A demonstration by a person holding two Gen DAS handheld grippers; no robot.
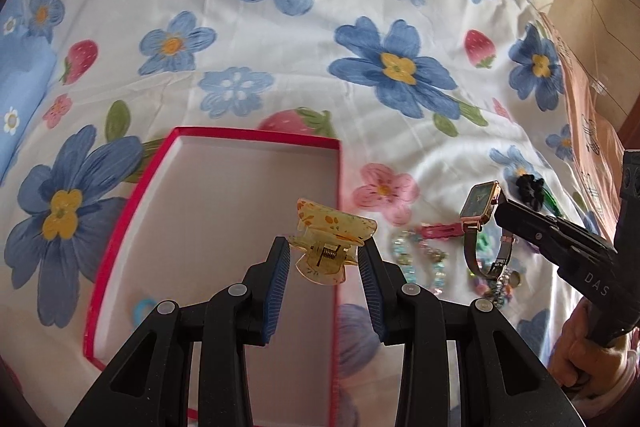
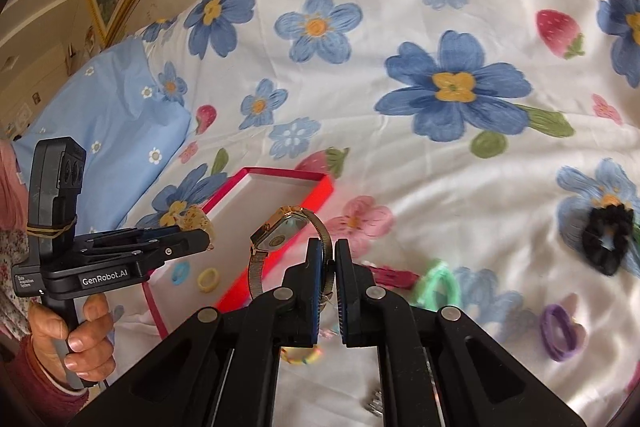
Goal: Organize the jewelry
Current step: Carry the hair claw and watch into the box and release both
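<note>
We are seeing the near end of the red box [image 1: 132, 211] cut off behind our left claw [image 1: 323, 253], and the heap of beaded bracelets [image 1: 424, 259] on the bedspread [image 1: 304, 39] is too blurred to sort out. The hair clip [image 1: 332, 239] is translucent yellow with orange flecks and a bare spring; our left claw is clamping it by its sides above the box's white floor. The watch [image 2: 280, 231] is showing a gold rectangular case and mesh strap; our right claw [image 2: 327, 267] is pinching that strap, jaws nearly together, holding it beside the box. A black scrunchie [image 2: 608, 239] is lying well apart.
</note>
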